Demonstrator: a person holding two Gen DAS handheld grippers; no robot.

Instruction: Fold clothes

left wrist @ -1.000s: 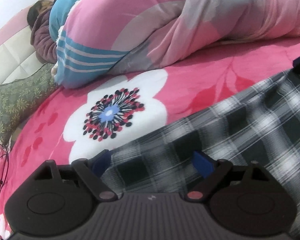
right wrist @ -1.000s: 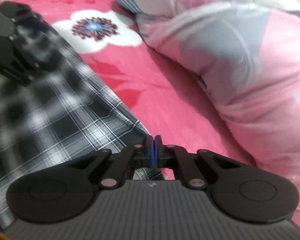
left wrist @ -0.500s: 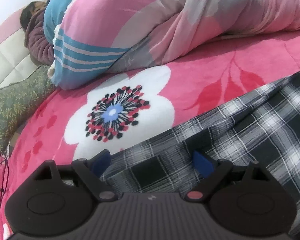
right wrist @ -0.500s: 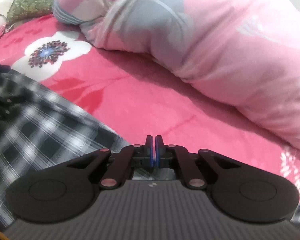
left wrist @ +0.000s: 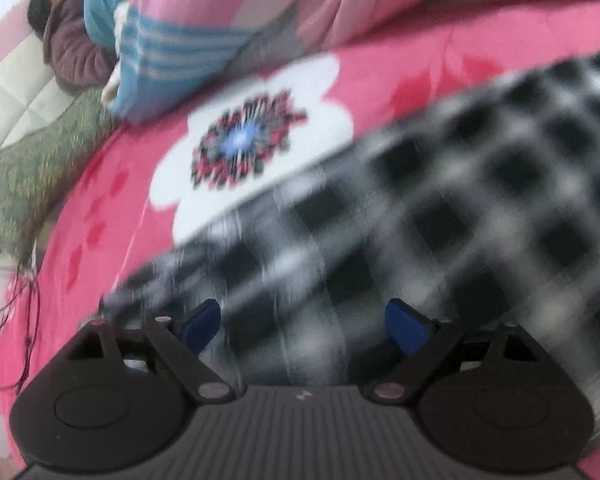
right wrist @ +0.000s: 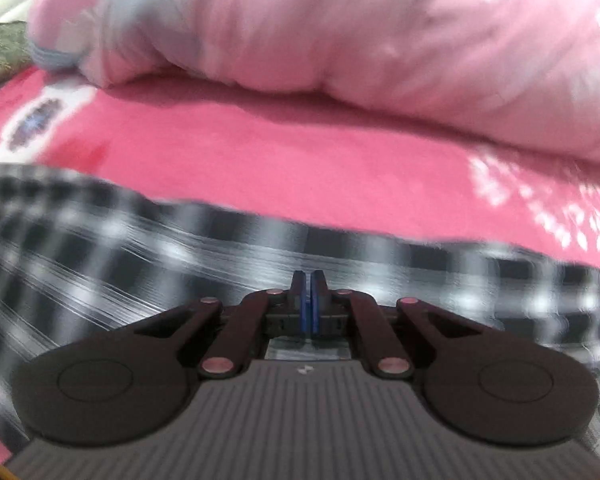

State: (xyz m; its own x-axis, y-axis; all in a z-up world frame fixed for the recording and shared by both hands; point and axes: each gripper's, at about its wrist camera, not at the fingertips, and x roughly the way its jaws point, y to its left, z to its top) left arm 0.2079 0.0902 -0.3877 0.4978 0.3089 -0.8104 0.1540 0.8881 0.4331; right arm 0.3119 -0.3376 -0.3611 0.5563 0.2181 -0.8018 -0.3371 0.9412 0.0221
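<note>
The checked shirt (left wrist: 440,208) lies on the bed (left wrist: 400,68), its upper edge running from 8 toward 2 o'clock. The pink quilt (right wrist: 340,40) lies at 12 o'clock. Left gripper (left wrist: 304,322) fingers stand wide; right gripper (right wrist: 309,300) fingers are pressed together, whether on cloth I cannot tell.

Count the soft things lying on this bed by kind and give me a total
Plaid garment: 1
Pink floral comforter: 1
Blue striped blanket: 1
Green patterned pillow: 1
Maroon clothing bundle: 1
Total: 5
</note>
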